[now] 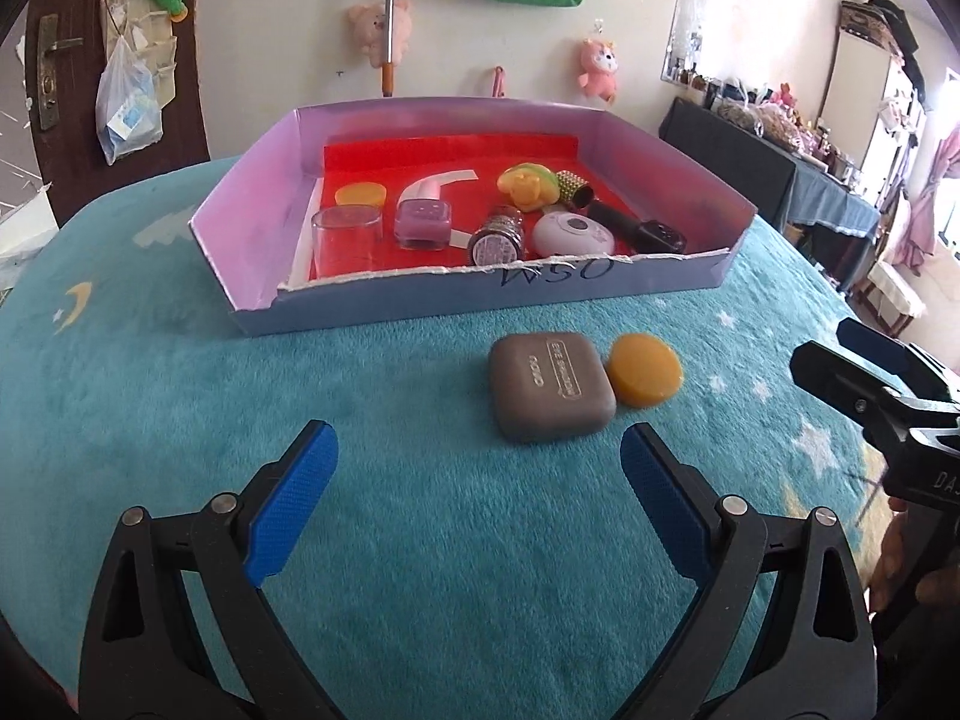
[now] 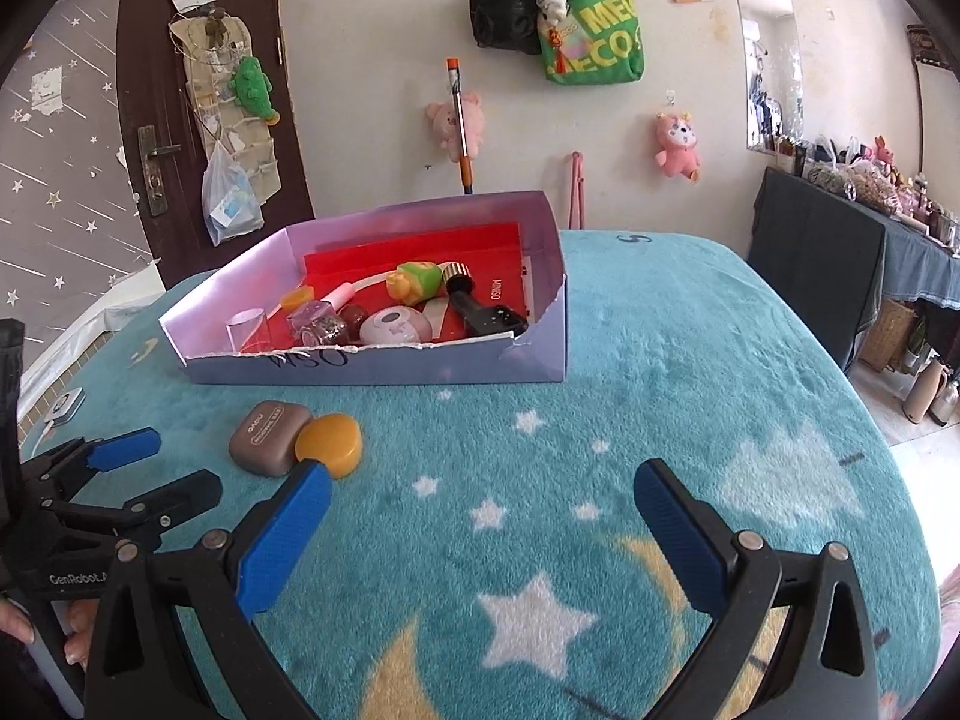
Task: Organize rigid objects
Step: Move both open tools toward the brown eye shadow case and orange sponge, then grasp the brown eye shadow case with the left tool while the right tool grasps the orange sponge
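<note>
On the teal star-patterned blanket, just before the purple box, a grey case and an orange disc lie touching — seemingly the last pieces left outside. Left tongs gape wide, aimed at the case; right tongs are also wide, empty. Jars and toys already crowd the box's red floor.

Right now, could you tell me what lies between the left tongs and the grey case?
Only bare teal blanket between the left tongs and grey case, per the left wrist view.
</note>
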`<state>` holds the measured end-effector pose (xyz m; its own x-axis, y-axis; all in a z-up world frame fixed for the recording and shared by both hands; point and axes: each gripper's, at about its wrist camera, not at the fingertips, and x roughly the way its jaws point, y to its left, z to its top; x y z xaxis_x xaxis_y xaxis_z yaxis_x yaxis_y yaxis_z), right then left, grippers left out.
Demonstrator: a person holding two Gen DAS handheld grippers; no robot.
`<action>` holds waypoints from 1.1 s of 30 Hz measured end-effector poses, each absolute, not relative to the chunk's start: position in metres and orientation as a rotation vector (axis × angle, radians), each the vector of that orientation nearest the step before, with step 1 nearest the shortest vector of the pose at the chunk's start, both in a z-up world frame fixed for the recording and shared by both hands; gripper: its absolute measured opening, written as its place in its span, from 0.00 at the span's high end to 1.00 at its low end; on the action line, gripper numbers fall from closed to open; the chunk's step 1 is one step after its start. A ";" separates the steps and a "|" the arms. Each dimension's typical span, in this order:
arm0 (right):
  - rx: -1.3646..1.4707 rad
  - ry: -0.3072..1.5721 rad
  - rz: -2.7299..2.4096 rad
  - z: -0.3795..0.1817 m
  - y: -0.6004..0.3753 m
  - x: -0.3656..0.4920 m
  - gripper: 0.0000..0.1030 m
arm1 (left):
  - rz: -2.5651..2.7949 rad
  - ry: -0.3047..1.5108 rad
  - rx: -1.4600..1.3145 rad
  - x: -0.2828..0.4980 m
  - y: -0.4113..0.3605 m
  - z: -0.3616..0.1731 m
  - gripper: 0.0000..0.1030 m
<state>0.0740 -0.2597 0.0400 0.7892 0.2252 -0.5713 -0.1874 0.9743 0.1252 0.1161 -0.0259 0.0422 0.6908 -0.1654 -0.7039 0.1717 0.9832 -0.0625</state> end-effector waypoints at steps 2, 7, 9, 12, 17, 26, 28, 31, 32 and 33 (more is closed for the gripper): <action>0.065 0.635 0.230 0.042 -0.261 0.081 0.00 | -0.201 0.812 0.010 0.125 -0.028 0.042 0.06; 0.063 0.670 0.242 0.044 -0.263 0.099 0.00 | -0.216 0.857 0.046 0.141 -0.035 0.041 0.06; 0.068 0.691 0.262 0.043 -0.264 0.107 0.00 | -0.217 0.870 0.073 0.146 -0.038 0.041 0.06; 0.076 0.712 0.272 0.042 -0.265 0.115 0.00 | -0.239 0.890 0.077 0.152 -0.040 0.040 0.06; 0.084 0.730 0.286 0.041 -0.266 0.123 0.00 | -0.253 0.899 0.077 0.155 -0.037 0.039 0.05; 0.024 0.768 0.429 0.037 -0.243 0.128 0.00 | -0.222 0.884 0.117 0.155 -0.018 0.043 0.05; -0.011 0.781 0.478 0.035 -0.235 0.129 0.00 | -0.228 0.881 0.136 0.157 -0.018 0.045 0.05; -0.091 0.799 0.532 0.031 -0.220 0.129 0.00 | -0.271 0.889 0.148 0.161 -0.019 0.045 0.05; -0.117 0.805 0.548 0.029 -0.215 0.129 0.00 | -0.295 0.897 0.145 0.163 -0.020 0.045 0.08; -0.139 0.812 0.565 0.027 -0.211 0.129 0.01 | -0.310 0.905 0.146 0.164 -0.021 0.045 0.08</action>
